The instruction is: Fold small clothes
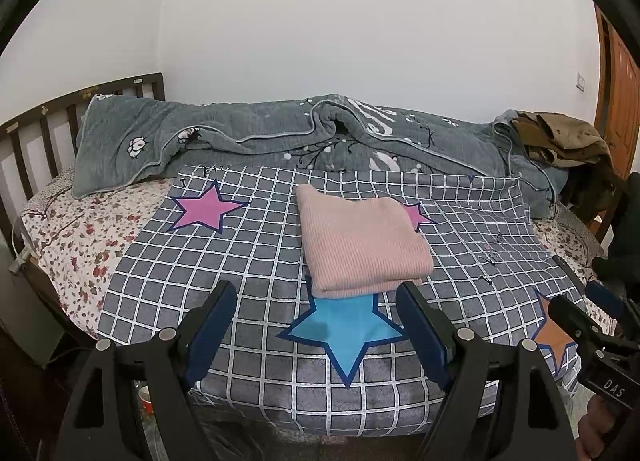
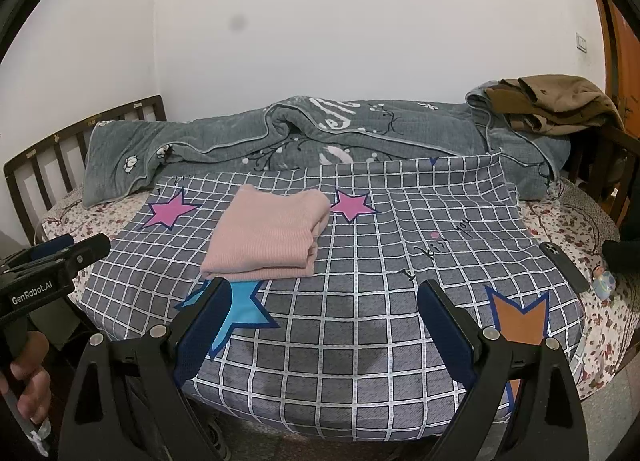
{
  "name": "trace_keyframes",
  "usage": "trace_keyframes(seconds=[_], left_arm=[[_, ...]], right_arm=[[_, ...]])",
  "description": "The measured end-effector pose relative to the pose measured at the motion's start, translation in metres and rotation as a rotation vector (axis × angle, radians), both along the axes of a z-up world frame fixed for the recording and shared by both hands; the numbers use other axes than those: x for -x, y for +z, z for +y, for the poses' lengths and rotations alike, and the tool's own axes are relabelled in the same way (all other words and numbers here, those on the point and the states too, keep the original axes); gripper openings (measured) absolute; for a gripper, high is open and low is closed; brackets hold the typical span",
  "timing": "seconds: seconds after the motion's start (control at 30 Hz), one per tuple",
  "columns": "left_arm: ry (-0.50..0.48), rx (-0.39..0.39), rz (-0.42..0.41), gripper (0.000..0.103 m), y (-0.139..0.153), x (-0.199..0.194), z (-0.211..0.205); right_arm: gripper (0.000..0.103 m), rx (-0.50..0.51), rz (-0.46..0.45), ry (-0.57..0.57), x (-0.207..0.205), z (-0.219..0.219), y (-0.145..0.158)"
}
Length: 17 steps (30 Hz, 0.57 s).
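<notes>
Left gripper [image 1: 316, 313]: jaws wide apart, empty.
Right gripper [image 2: 324, 313]: jaws wide apart, empty.
Folded pink ribbed knit garment [image 1: 362, 241]: ahead of both grippers, on the grey checked star-print cloth [image 1: 260, 245].
Blue star [image 1: 344, 327]: top tip hidden under the garment.
Black phone [image 2: 564, 265]: right of the garment, at the cloth's edge.

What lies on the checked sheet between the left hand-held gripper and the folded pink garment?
Only a blue star printed on the sheet; nothing loose lies between the left hand-held gripper and the garment. The left wrist view shows this.
</notes>
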<state>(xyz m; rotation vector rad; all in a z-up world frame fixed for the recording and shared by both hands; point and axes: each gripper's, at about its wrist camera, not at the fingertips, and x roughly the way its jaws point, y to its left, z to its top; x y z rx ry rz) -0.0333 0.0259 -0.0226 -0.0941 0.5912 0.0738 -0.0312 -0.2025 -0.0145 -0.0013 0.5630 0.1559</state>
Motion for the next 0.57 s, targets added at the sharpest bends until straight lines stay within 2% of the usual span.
trace_keyframes(seconds=[0.57], left_arm=[[-0.001, -0.017, -0.019, 0.081, 0.0035, 0.0015, -0.0074]], right_arm=[[0.093, -0.008, -0.001, -0.002, 0.0029, 0.0027, 0.0014]])
